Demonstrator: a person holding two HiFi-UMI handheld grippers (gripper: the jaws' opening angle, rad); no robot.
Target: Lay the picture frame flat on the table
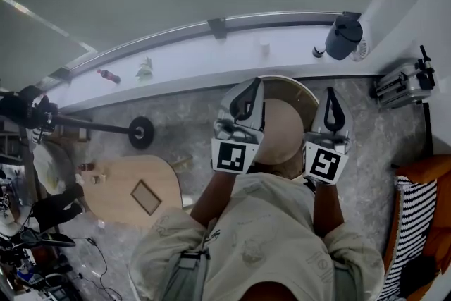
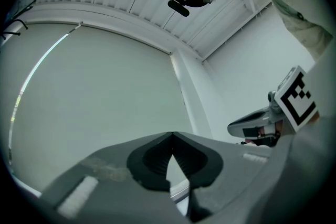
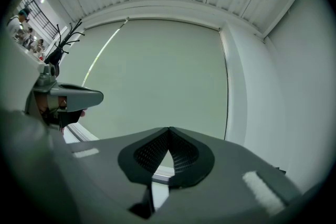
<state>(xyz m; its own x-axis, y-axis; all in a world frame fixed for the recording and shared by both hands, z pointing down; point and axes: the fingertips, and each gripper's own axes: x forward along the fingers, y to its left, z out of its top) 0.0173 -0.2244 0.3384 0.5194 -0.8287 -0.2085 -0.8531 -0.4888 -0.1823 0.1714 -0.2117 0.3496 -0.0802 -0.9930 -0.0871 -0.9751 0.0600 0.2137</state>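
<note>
Currently holds left gripper (image 1: 248, 96) and right gripper (image 1: 332, 106) raised, each pinched fully shut on nothing. Seems to leave the picture frame (image 1: 146, 197) on the wooden table (image 1: 116, 183), well apart. Risks bumping or missing it if approached with jaws closed.

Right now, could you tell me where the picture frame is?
In the head view the picture frame sits on the wooden table at lower left, left of the left gripper.
</note>
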